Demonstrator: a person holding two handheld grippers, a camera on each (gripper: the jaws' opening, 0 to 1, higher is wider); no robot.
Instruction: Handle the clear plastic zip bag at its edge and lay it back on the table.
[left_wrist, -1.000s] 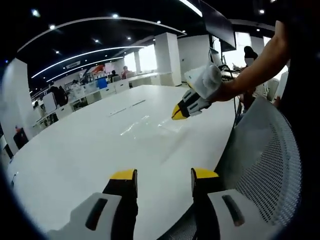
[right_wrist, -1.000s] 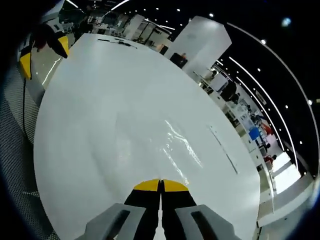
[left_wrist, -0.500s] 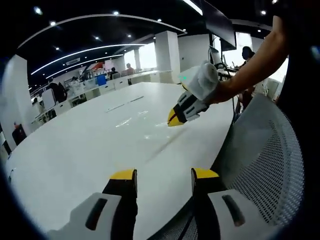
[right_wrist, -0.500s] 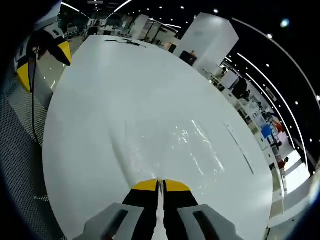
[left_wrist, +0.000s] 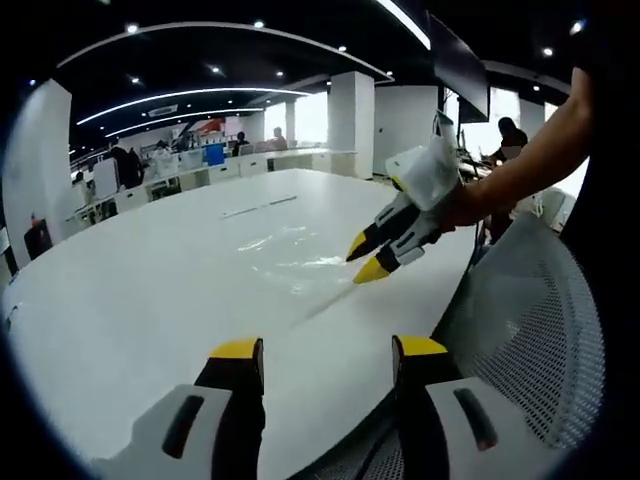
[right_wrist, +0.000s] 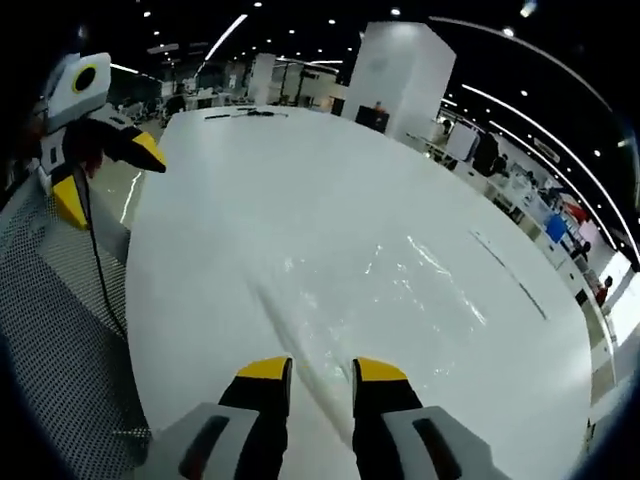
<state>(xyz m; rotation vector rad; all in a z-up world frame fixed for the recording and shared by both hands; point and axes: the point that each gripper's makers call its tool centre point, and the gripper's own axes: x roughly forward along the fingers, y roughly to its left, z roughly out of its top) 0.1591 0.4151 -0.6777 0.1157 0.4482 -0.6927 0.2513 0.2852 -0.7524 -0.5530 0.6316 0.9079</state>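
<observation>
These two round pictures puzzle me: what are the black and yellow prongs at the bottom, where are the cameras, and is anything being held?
No robot here: a person holds a two-jaw tool in each hand, and a fisheye camera rides on each tool, looking out along its jaws. The prongs at the bottom of the left gripper view are the left gripper, open and holding nothing. Farther off in that view is the right gripper, gripped by the person's hand. The right gripper view looks along that tool's own jaws, also open. On the white table lies a clear plastic zip bag, flat and hard to see; its edge runs between the right gripper's open jaws, which do not pinch it.
</observation>
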